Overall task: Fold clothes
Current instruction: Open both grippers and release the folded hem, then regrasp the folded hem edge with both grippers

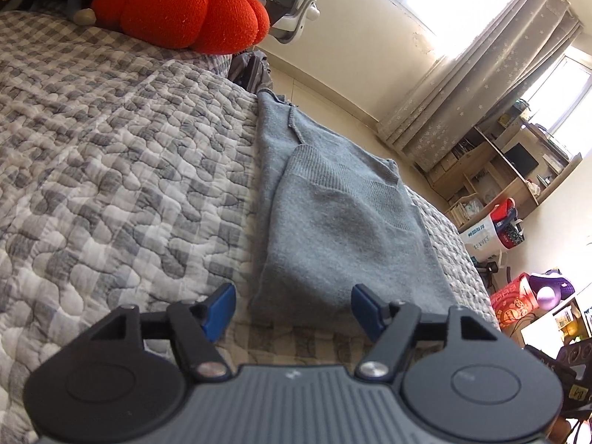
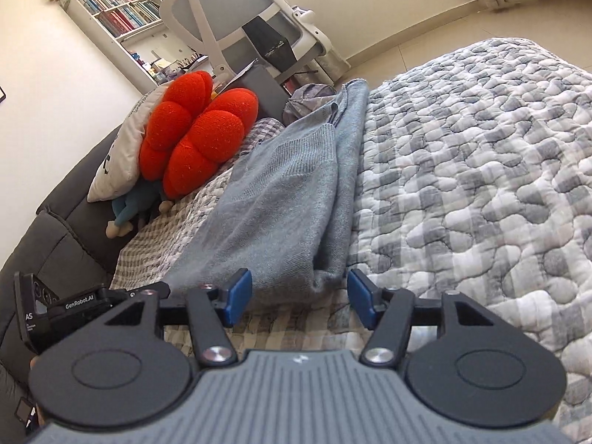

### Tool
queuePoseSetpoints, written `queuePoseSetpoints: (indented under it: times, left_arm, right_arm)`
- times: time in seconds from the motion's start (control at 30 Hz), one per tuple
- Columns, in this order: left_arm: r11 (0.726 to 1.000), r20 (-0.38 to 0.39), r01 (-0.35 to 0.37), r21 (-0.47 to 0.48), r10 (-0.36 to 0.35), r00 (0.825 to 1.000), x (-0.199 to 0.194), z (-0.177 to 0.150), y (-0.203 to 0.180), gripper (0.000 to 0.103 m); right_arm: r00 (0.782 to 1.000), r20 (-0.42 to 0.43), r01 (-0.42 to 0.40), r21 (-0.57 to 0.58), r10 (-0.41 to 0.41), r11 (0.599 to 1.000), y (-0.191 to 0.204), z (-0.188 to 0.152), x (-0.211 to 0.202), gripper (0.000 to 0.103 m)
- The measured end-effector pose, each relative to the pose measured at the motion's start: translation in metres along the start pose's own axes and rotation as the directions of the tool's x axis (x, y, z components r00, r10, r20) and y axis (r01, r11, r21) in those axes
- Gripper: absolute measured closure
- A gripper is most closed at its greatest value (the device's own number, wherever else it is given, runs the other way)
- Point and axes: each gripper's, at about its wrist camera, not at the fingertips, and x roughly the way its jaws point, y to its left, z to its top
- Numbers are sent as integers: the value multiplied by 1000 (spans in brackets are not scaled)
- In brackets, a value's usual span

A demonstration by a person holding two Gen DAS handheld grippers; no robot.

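Lying folded on the quilt (image 1: 111, 148), the sweater (image 1: 333, 222) faces both hand-held grippers, spread, empty.

plush toy (image 2: 122, 218) half hidden, bookshelf (image 2: 118, 7) cropped

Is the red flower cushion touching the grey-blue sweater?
Apart. The right wrist view shows the red flower cushion left of the grey-blue sweater, with a strip of checked quilt between them.
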Motion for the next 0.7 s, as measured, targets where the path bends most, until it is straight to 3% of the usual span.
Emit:
queuePoseSetpoints:
  times: [0.13, 0.17, 0.2, 0.23, 0.27, 0.37, 0.5, 0.7]
  left_arm:
    - [1000, 24, -3, -28, 4, 1000, 7, 0, -2, 37]
    - [999, 28, -1, -39, 2, 1000, 8, 0, -3, 40]
    - [999, 31, 0, -48, 1, 1000, 9, 0, -3, 50]
    - [999, 29, -9, -40, 10, 1000, 10, 0, -3, 62]
    - [999, 27, -17, -33, 18, 999, 11, -1, -3, 66]
    - [998, 24, 7, -56, -6, 1000, 10, -1, 4, 78]
    - [996, 31, 43, -75, -41, 999, 3, -2, 11, 87]
    - [994, 28, 93, -54, -92, 995, -20, -4, 10, 90]
  right_arm:
    - [999, 33, -22, 48, 20, 999, -2, 1, 11, 42]
    - [999, 45, -24, 63, 21, 998, -2, 1, 12, 46]
    - [998, 52, -21, 77, 17, 997, -2, 0, 13, 49]
    - [998, 57, -10, 86, 5, 996, -3, 0, 14, 61]
    - [998, 61, 1, 98, -7, 995, -4, 0, 15, 73]
    - [997, 74, 3, 141, -14, 990, -10, -3, 15, 84]
    - [995, 102, -5, 141, -9, 990, -6, -4, 6, 88]
    - [991, 129, -41, 88, 30, 995, 10, 0, -15, 90]
